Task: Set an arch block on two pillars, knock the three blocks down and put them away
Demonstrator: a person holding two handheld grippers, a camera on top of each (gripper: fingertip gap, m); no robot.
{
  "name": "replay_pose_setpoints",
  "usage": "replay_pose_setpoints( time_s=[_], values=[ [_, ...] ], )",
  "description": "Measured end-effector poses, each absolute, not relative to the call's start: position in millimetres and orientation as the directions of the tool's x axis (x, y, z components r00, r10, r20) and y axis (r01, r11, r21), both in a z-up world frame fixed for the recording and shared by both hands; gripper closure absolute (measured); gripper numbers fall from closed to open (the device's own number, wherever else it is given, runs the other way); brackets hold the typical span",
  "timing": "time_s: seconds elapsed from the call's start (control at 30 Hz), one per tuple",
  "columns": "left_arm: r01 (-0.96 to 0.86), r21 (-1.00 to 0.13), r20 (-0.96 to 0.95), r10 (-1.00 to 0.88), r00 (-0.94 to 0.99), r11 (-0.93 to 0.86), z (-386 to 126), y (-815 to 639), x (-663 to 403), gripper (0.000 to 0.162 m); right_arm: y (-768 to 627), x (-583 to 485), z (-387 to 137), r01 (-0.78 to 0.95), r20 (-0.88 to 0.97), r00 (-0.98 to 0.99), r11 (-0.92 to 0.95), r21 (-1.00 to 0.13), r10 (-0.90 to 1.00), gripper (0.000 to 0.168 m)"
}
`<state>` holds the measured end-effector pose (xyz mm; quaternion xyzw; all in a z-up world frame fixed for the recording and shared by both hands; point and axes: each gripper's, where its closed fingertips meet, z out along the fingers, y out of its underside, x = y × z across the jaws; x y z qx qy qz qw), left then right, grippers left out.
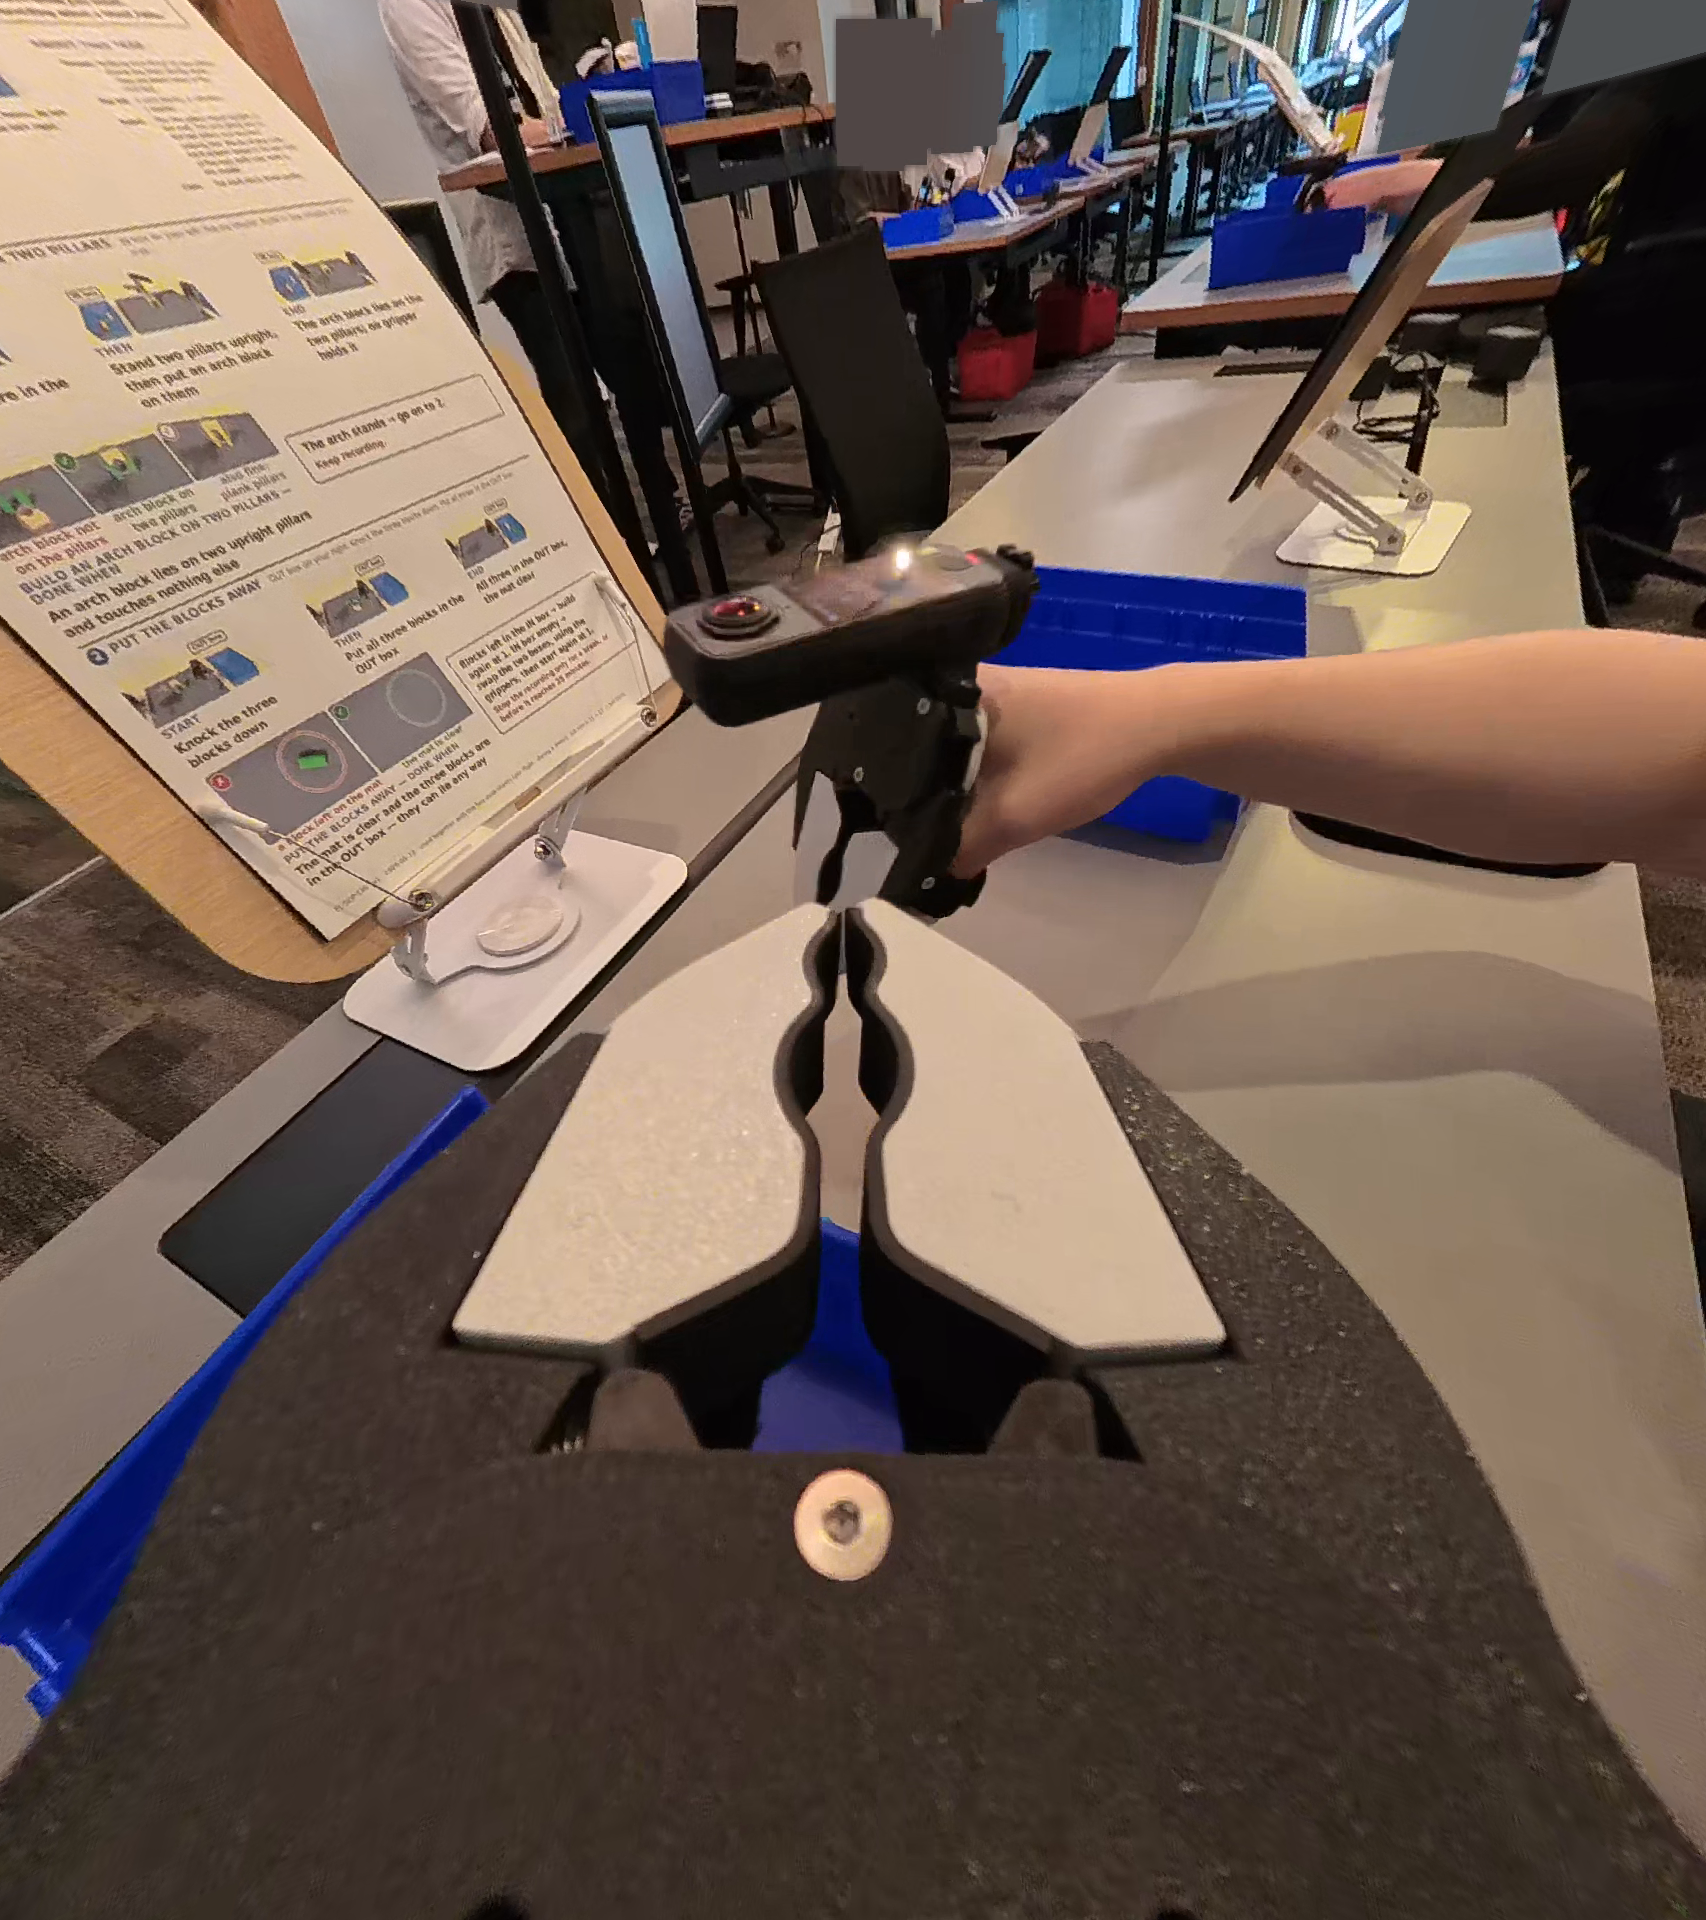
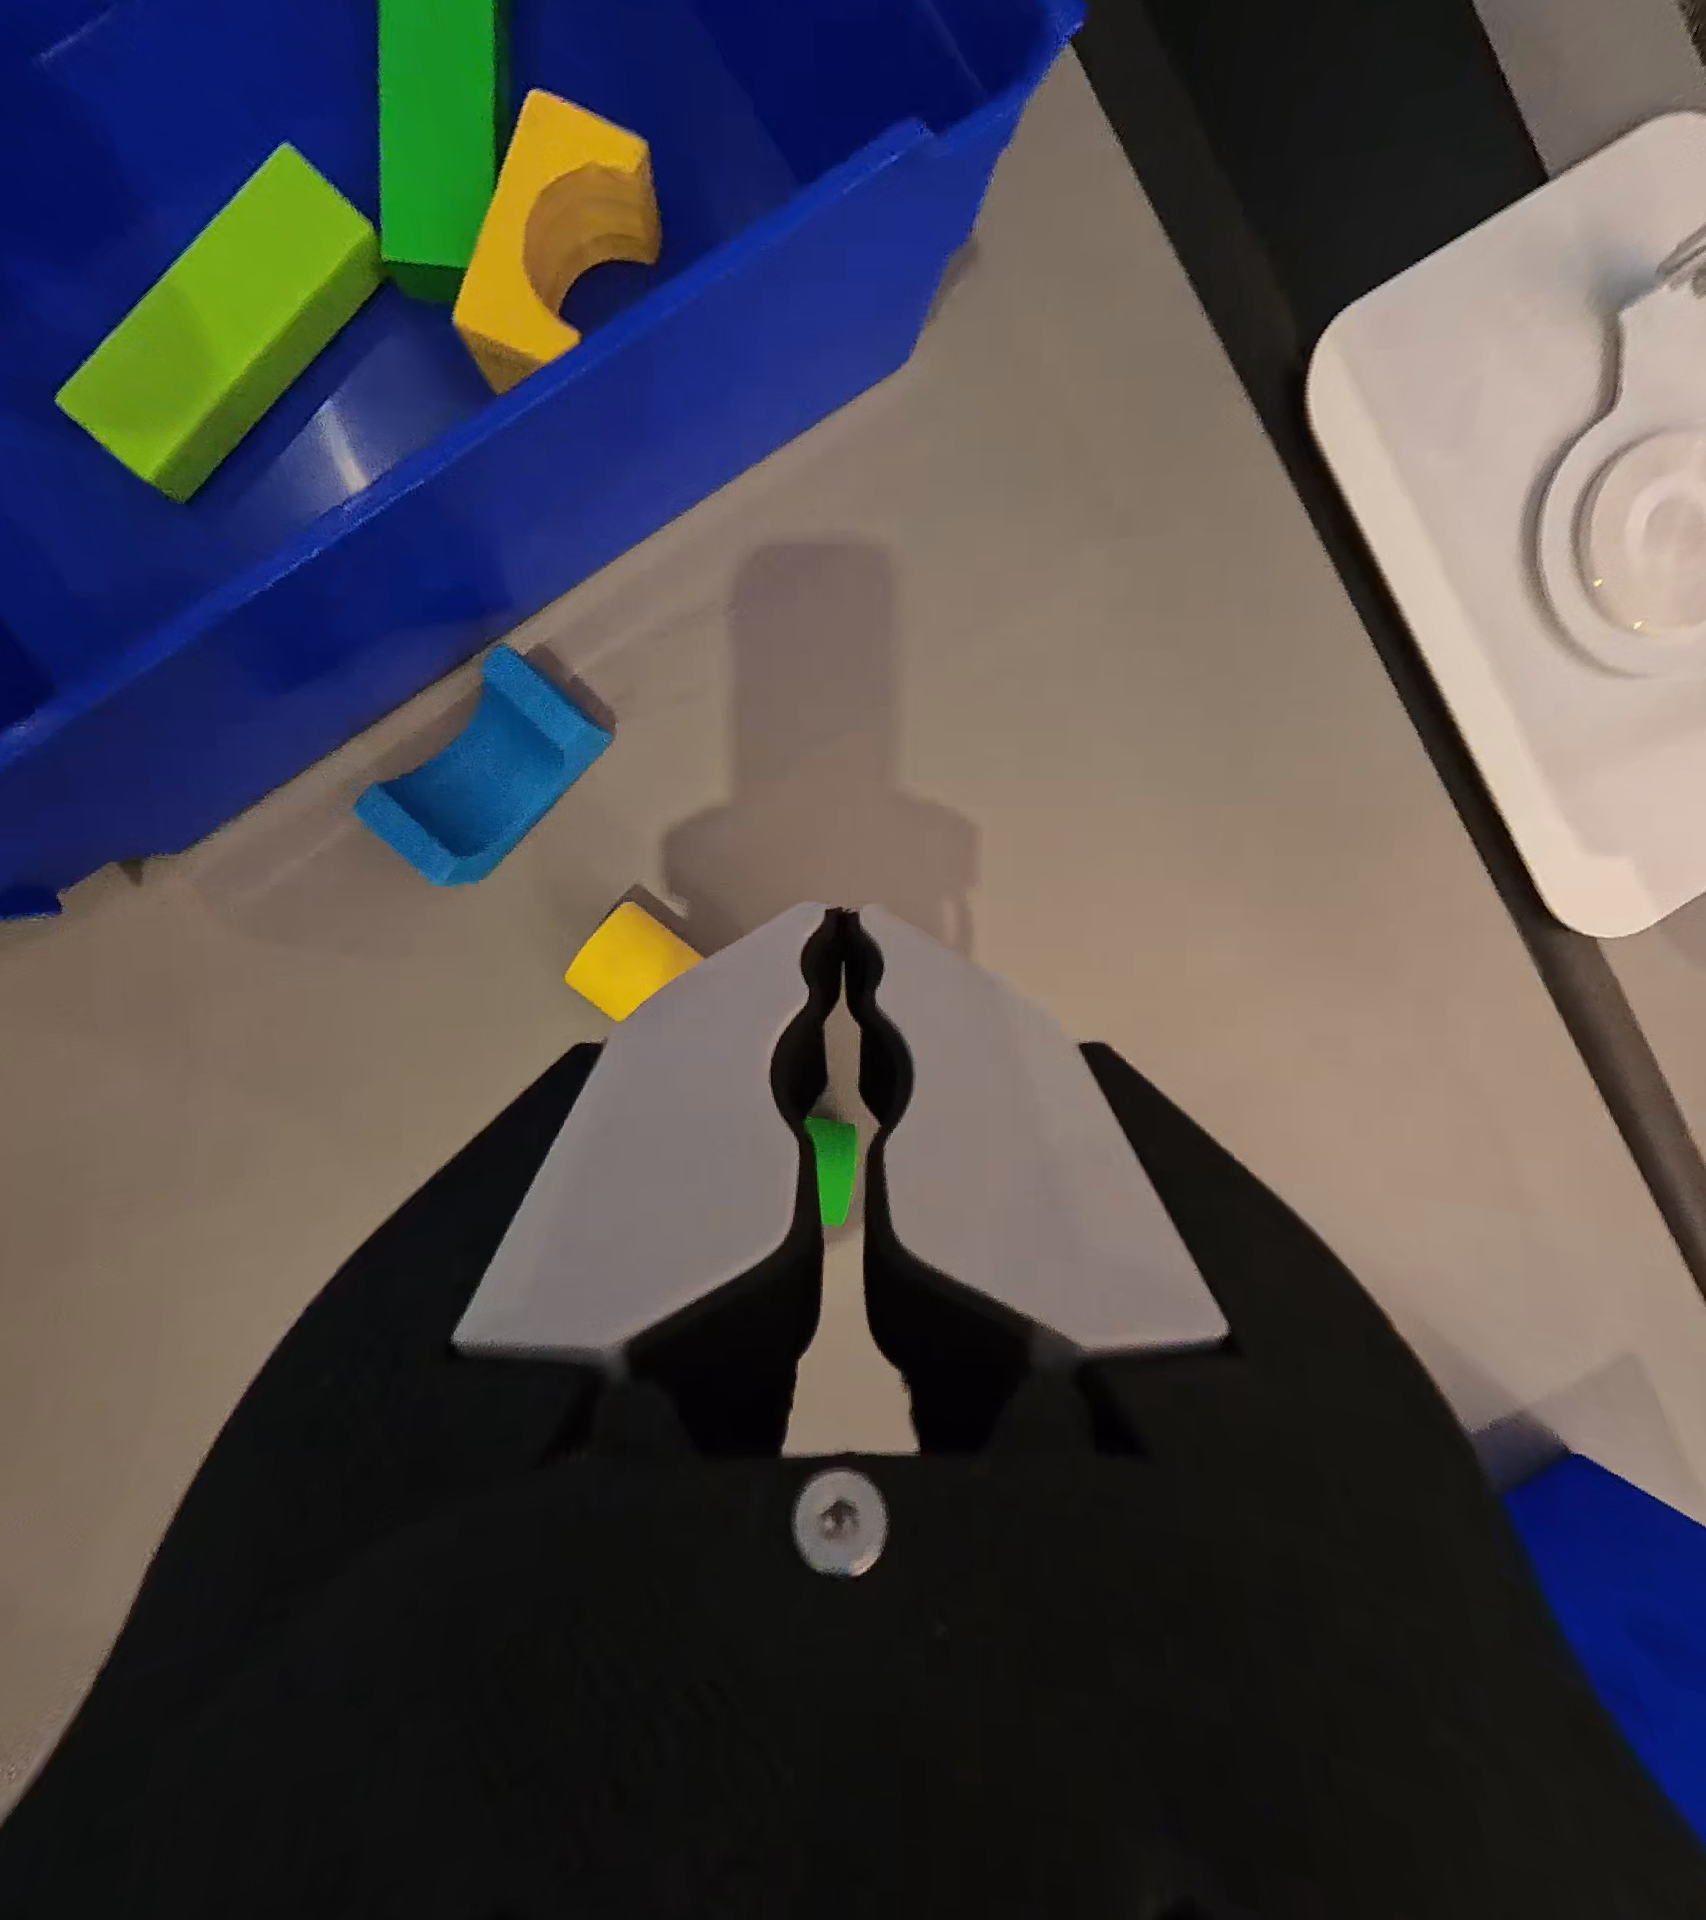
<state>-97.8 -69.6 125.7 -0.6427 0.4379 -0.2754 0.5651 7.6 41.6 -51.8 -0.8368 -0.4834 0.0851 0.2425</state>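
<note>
Across the left wrist view, the left gripper (image 1: 844, 920) sits level above the grey table (image 1: 1400, 1195), jaws pressed together at the tips, nothing between them. Beneath its body, toward 7 o'clock, shows the rim of a blue bin (image 1: 205, 1403). Straight ahead at 12 o'clock, the right gripper (image 1: 844, 868) points down at the table, held by a hand (image 1: 1046, 758); from this angle I cannot tell its jaw state. At 10 o'clock an instruction board (image 1: 205, 468) leans on a white stand (image 1: 516, 966). A second blue bin (image 1: 1161, 634) lies beyond the hand at 1 o'clock.

Looking down in the right wrist view, the right gripper (image 2: 844, 920) has jaws closed tip to tip, gripping nothing. A blue arch block (image 2: 485, 769) lies on the table (image 2: 1088, 675) at 11 o'clock, just beside the blue bin (image 2: 724, 343). A yellow block (image 2: 625, 961) lies just left of the fingertips, partly hidden. A green block (image 2: 833, 1169) shows through the gap behind the tips, on the table below. Inside the bin at 10 o'clock: a light green block (image 2: 215, 322), a dark green block (image 2: 438, 135), a yellow arch block (image 2: 558, 239). The white stand base (image 2: 1431, 623) sits at 2 o'clock.
</note>
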Motion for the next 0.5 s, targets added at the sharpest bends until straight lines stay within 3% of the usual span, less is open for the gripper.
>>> replay_pose_setpoints(
  time_s=[0.2,0.3,0.4,0.5],
  values=[
    [-0.303,-0.953,-0.136,-0.876,0.463,-0.012,115.3,-68.7,-94.1,0.157,-0.2,38.9,-72.6,0.708,0.093,0.551,-0.406,-0.577,0.829,0.157],
    [-0.348,-0.937,-0.141,-0.878,0.457,-0.031,106.7,-69.2,-93.3,0.153,-30.0,73.2,-93.1,0.653,0.132,0.61,-0.402,-0.642,0.781,0.104],
    [-0.396,-0.915,-0.111,-0.9,0.422,-0.073,95.4,-75.0,-84.9,0.148,-62.1,100.0,-120.7,0.629,0.154,0.64,-0.398,-0.669,0.753,0.086],
    [-0.522,-0.845,-0.04,-0.959,0.28,-0.117,67.3,-101.1,-59.3,0.133,-67.6,118.9,-129.2,0.63,0.257,0.666,-0.344,-0.697,0.7,0.082]
  ],
)
